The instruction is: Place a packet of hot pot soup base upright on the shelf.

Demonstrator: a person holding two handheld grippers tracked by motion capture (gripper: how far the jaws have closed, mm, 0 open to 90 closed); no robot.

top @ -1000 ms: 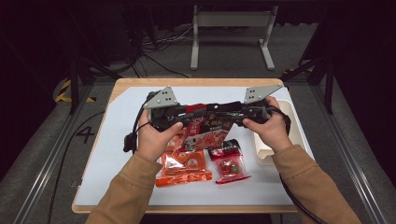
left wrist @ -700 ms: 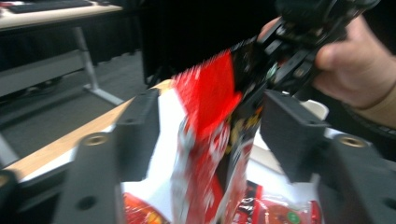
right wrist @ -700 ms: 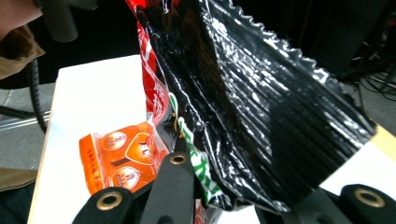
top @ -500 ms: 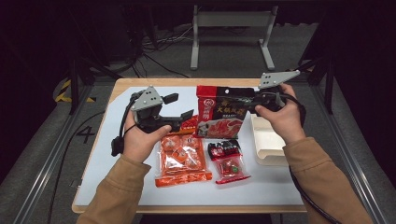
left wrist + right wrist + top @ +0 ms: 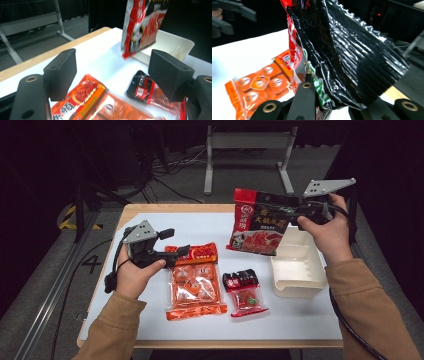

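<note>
Left hand-held gripper (image 5: 184, 251): jaws just opened wide, nothing between them, off the red-and-black pouch (image 5: 259, 222) held jointly a second earlier, now low over the orange packet (image 5: 195, 282) on the worktop (image 5: 310, 325). Right hand-held gripper (image 5: 295, 211): clamped on the pouch's edge, lifted above the white tray (image 5: 297, 270). Probably bound for the tray.

Dark room surrounding a wooden-edged desk (image 5: 150, 210) wearing a white cover. Grey floor (image 5: 185, 185) carrying black cables (image 5: 170, 182); a metal stand (image 5: 247, 142) standing behind; yellow-black tape (image 5: 67, 217) lying left.
</note>
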